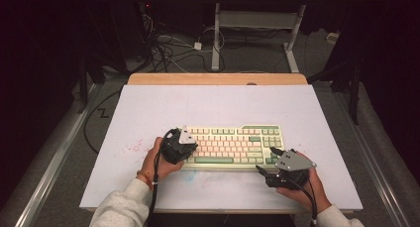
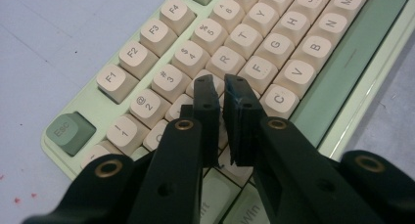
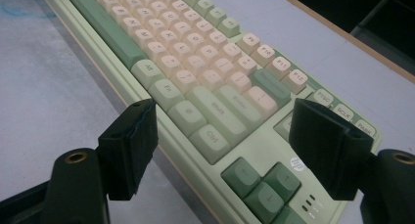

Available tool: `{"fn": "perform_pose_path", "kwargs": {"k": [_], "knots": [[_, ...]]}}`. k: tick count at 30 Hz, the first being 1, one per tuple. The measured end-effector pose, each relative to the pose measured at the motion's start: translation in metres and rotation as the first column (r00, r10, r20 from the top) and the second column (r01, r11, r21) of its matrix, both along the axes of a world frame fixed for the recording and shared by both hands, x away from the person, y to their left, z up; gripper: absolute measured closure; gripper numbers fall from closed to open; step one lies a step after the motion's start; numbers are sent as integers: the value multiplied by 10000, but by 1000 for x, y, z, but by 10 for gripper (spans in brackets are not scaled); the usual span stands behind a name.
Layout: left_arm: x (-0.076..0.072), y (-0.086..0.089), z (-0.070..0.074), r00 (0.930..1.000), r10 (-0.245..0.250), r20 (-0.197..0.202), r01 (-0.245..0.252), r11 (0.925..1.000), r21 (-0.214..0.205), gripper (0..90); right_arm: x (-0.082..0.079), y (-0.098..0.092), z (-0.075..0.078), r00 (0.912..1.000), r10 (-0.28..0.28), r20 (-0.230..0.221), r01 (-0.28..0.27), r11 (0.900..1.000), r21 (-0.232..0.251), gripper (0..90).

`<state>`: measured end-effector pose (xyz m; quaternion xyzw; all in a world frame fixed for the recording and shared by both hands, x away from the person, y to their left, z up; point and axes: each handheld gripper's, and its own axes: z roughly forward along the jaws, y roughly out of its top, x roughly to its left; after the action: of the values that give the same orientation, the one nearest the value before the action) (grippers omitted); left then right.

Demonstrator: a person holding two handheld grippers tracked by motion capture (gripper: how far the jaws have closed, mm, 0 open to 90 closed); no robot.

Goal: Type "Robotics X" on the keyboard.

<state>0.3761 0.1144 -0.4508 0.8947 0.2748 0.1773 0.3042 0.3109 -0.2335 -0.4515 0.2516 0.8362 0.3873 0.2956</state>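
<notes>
Overhead plus two close keyboard views

Dark room, grey floor beyond the tongs, tangled cables, white desk legs, pale surface with wooden edge

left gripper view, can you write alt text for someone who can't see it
The left gripper has its two black fingers nearly shut, tips down among the cream keys of a pale green keyboard, near the E and D keys. A green Esc key sits at the corner on a white table.
</notes>
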Motion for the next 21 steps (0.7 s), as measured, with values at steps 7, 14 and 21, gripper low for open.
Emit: {"fn": "perform_pose_path", "kwargs": {"k": [7, 14, 21], "knots": [[1, 1, 0, 10000, 62, 0, -62, 10000, -33, 820, 0, 0, 0, 10000, 3, -23, -3, 10000, -7, 270], [0, 2, 1, 9998, 124, 121, -124, 9999, -8, 817, -1, 1, 0, 10000, 18, -34, -18, 10000, -64, 270], [1, -1, -4, 9999, 152, -46, -151, 9998, 98, 857, -1, 2, -1, 10000, 29, 0, -29, 9999, -118, 274]]}}
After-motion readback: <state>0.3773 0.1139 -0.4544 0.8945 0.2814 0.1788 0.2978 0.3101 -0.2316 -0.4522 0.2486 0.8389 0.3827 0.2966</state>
